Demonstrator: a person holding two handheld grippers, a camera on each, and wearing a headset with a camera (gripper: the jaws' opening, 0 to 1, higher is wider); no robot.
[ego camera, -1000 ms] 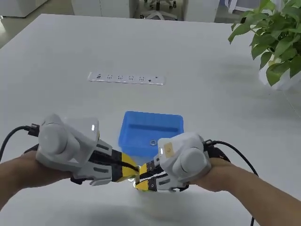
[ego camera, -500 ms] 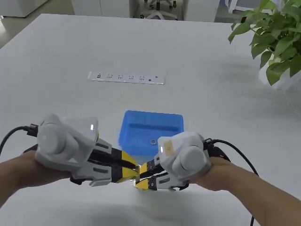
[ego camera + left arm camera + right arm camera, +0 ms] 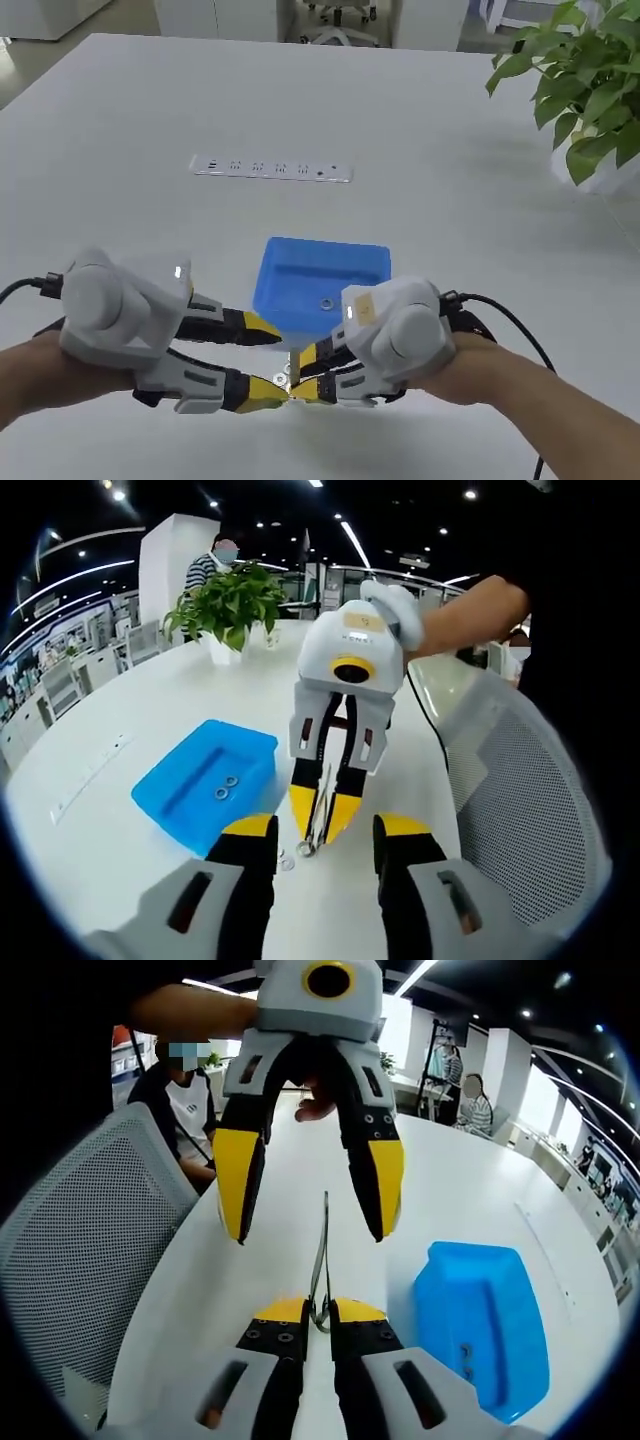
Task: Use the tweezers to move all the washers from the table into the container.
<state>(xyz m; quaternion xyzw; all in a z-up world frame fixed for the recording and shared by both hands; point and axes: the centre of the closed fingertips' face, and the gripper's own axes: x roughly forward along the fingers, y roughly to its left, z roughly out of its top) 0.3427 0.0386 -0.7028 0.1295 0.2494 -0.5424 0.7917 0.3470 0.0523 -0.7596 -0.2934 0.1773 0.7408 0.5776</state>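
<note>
In the head view, the left claw [image 3: 268, 360] stood spread wide, the right claw [image 3: 300, 378] just beside it, both near the blue container [image 3: 275, 275] with a washer [image 3: 325, 303] inside. In the left gripper view, the right claw pinched tweezers [image 3: 322, 795], their tips by loose washers [image 3: 287, 861] on the counter [image 3: 120, 730]. In the right gripper view, the clamped tweezers pointed between the left claw's parted jaws.

The right gripper [image 3: 297, 378] hides the near corner of the blue container [image 3: 318, 272].
</note>
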